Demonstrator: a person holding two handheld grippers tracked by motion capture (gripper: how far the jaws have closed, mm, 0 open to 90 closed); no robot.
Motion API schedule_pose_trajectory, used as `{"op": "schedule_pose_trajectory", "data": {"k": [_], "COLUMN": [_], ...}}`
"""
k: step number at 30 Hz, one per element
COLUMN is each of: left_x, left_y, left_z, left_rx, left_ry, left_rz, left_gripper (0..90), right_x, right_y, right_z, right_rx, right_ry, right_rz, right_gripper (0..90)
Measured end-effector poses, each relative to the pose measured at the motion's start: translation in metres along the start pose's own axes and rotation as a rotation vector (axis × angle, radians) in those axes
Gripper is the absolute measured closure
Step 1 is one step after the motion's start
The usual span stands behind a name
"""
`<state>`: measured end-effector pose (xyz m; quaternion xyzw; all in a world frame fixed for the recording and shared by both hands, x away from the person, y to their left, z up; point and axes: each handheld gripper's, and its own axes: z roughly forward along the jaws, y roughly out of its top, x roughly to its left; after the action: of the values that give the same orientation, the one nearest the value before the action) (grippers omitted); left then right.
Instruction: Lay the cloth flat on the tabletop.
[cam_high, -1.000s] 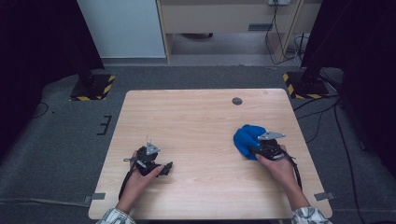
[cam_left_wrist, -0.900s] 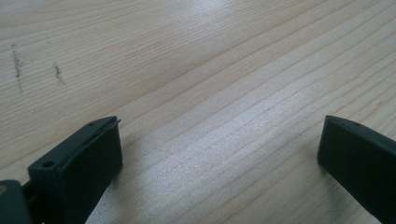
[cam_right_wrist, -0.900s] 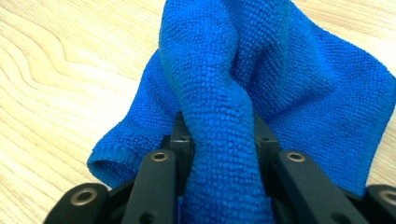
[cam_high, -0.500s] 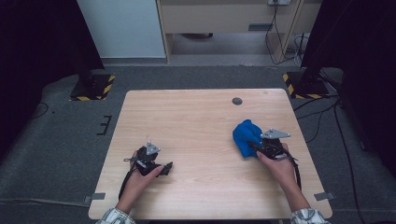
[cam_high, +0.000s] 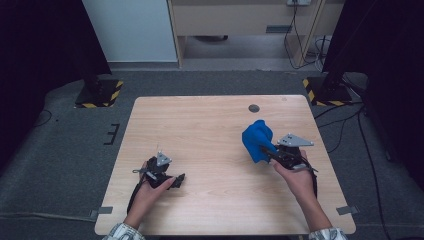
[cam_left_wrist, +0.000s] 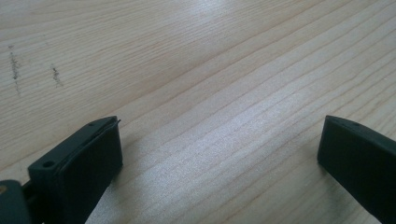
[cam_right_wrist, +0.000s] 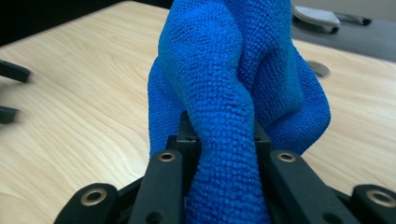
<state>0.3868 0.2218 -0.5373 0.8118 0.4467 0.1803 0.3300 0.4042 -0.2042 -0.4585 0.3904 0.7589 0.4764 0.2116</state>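
The right gripper (cam_high: 266, 150) has just been closing its jaws and now pinches a fold of the blue cloth (cam_high: 257, 139), bunched above the table's (cam_high: 210, 125) right side. At the near left, the left gripper (cam_high: 176, 181) rests with jaws spread apart, only bare wood between them

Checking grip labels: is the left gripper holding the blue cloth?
No, the left gripper stands open over bare wooden table; the blue microfibre cloth is pinched by the right gripper.

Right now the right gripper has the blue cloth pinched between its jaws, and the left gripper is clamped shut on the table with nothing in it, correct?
Not quite. The right gripper does pinch the blue cloth, and the left gripper holds nothing. But its jaws stand wide apart, not clamped shut: the left gripper view shows bare table between them.
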Motion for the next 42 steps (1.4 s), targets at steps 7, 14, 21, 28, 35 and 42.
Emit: {"op": "schedule_pose_trajectory", "data": {"k": [7,14,21,28,35,42], "left_x": [0.0,0.0,0.0,-0.001,-0.001,-0.001], "left_y": [0.0,0.0,0.0,0.001,0.001,0.001], "left_z": [0.0,0.0,0.0,0.001,0.001,0.001], "left_rx": [0.0,0.001,0.001,0.0,0.0,0.0], "left_ry": [0.0,0.0,0.0,0.0,0.0,0.0], "left_rz": [0.0,0.0,0.001,0.0,0.0,-0.001], "left_gripper": [0.0,0.0,0.0,0.0,0.0,0.0], "right_x": [0.028,0.049,0.062,0.07,0.082,0.093], "right_y": [0.018,0.025,0.014,-0.003,-0.011,-0.025], "right_z": [-0.002,0.001,0.025,0.053,0.064,0.082], "right_rx": [-0.023,-0.03,0.033,0.103,0.139,0.205], "right_ry": [0.035,0.067,0.07,0.09,0.11,0.13], "right_rz": [-0.046,-0.071,-0.107,-0.088,-0.102,-0.102], "right_gripper": [74.3,74.1,73.7,73.2,72.2,67.2]}}
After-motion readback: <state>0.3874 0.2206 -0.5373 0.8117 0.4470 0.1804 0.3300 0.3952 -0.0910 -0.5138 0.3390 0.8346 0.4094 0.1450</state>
